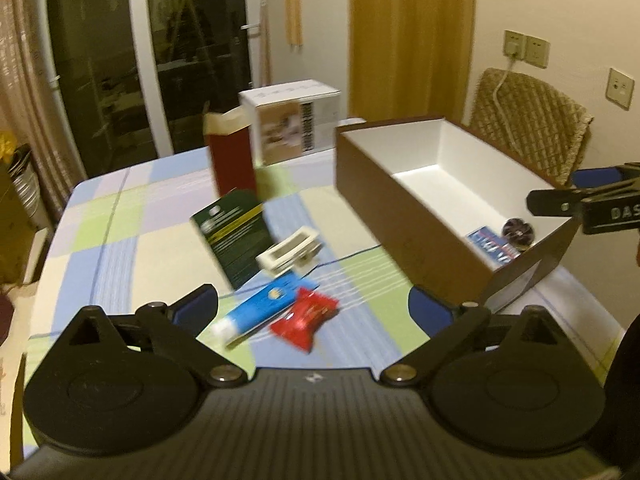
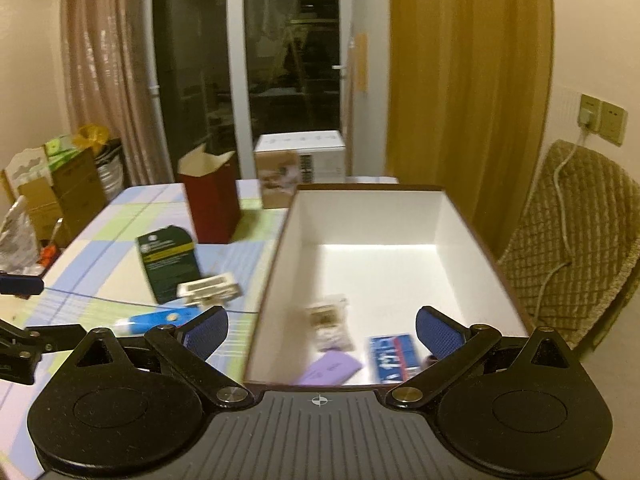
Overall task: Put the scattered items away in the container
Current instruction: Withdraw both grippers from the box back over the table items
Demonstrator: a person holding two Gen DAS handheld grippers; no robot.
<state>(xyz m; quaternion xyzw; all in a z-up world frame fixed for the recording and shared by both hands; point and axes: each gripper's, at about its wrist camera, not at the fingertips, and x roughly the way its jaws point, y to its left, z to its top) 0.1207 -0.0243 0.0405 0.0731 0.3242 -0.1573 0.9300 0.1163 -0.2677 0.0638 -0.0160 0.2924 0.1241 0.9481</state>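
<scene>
So your left gripper (image 1: 314, 304) hangs with jaws wide and empty over the tabletop (image 1: 120, 256), where the green booklet (image 1: 232, 236), cream clip (image 1: 289, 254), blue tube (image 1: 262, 310) and red wrapper (image 1: 306, 320) still wait; your right gripper (image 2: 322, 332), equally wide and empty, faces the container (image 2: 360, 216). Only its view shows the purple card (image 2: 328, 368) and pale packet (image 2: 330, 326) already inside

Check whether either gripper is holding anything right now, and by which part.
Nothing is held. The left gripper and right gripper both have open jaws with nothing between them.
</scene>
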